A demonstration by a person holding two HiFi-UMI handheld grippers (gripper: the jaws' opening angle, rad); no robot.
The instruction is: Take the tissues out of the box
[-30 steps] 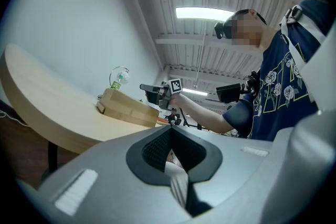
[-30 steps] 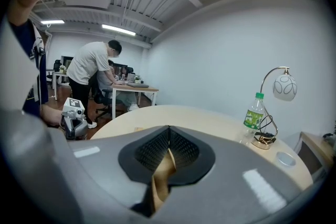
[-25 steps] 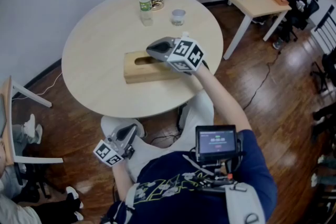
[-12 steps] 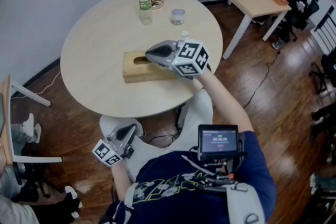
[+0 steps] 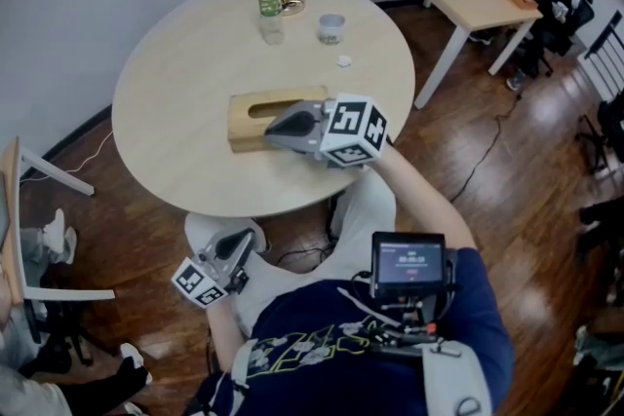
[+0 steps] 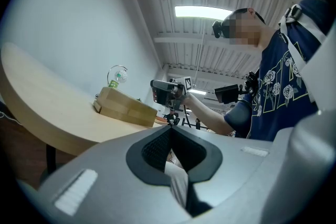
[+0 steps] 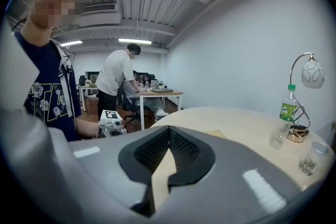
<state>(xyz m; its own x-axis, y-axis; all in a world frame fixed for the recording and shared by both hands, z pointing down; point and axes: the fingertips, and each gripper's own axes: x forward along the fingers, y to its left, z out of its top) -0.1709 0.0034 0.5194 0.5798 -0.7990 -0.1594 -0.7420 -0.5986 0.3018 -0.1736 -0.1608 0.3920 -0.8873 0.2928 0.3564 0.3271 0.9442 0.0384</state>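
Mid-frame, the tissue box (image 5: 250, 108) lies on the counter (image 5: 175, 63) just beneath the right hand-held gripper (image 5: 275, 129). Only the right gripper view shows its jaws pressed together.

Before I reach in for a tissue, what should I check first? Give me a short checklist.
1. Right tongs open for a pinch: not ok. The jaws are together with nothing between them.
2. Tips lined up with the slot of the box: not ok. They hang just on the near side of it.
3. Tissue sticking up out of the slot: cannot tell from the head view.
4. Left tongs ready to steady the box: not ok. They are shut and down below the table edge.
5. Bottle and glass out of the way: ok. Both stand at the far side, apart from the box.
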